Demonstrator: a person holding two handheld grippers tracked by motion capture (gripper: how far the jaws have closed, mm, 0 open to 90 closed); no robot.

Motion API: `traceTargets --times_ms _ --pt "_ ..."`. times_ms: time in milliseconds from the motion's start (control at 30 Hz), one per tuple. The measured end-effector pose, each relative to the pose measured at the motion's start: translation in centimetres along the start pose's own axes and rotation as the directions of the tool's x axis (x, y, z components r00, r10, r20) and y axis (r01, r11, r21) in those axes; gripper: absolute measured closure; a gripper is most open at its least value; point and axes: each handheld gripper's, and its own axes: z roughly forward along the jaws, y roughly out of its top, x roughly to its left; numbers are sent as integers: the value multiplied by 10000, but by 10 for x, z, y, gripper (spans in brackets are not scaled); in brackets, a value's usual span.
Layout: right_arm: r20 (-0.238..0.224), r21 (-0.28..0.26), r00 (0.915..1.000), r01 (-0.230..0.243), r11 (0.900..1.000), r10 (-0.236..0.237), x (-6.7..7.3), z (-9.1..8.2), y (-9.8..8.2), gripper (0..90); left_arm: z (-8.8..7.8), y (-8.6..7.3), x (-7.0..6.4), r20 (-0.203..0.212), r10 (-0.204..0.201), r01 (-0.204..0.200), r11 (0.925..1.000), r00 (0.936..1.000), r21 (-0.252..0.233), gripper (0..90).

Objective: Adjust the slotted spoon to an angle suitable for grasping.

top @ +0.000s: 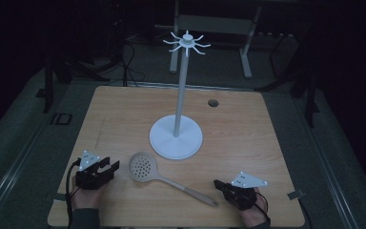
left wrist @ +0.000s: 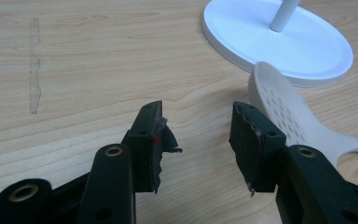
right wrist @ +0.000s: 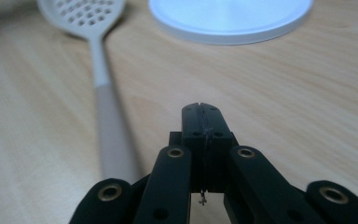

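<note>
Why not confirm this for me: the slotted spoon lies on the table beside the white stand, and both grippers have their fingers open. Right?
Not quite. The left gripper is open, but the right gripper has its fingers shut with nothing between them, as the right gripper view shows. The slotted spoon does lie beside the white stand.

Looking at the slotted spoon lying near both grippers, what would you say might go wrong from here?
The right gripper is shut beside the slotted spoon handle; it must open first, or it may just nudge the handle aside. The spoon's head lies close to the white stand base, so a shove could knock it against the base. The open left gripper sits near the head.
</note>
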Motion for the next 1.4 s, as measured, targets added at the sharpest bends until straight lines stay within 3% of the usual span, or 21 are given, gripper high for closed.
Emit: traceTargets --times_ms 233,400,700,833,900,1000,1067,1167,1267,1400 --pt "-493 149 9984 289 9995 -281 16 4 -1 899 -1 0 0 -19 -38 38 10000 10000 -16 548" --pt "-1053 330 9929 598 9977 -560 30 8 -3 898 -1 0 0 -9 -39 39 10000 10000 -18 548" --pt "-1627 802 9832 965 9921 -825 38 14 -7 898 -1 0 0 -1 -47 47 10000 10000 -31 545" --pt "-1888 1154 9763 1290 9849 -1058 42 17 -10 898 -1 0 0 -5 -52 52 10000 10000 -44 544" --pt "-1692 1418 9775 1509 9783 -1263 44 19 -12 899 -1 0 0 -7 -53 53 10000 10000 -51 544" --pt "-1584 1400 9780 1584 9774 -1358 42 19 -12 899 -1 0 0 -4 -51 51 10000 10000 -54 544" --pt "-1257 1464 9777 1862 9715 -1684 43 19 -11 899 -1 0 0 -15 -52 52 10000 10000 -52 544" --pt "-839 1525 9800 1918 9695 -1806 39 21 -9 899 -1 0 0 -2 -43 43 10000 10000 -42 544" --pt "-399 1503 9842 1765 9728 -1724 29 24 -6 899 -1 0 0 -10 -59 59 10000 10000 -47 544" --pt "411 1393 9911 1199 9830 -1267 12 28 -1 899 0 0 0 -13 -17 17 10000 10000 -4 545"
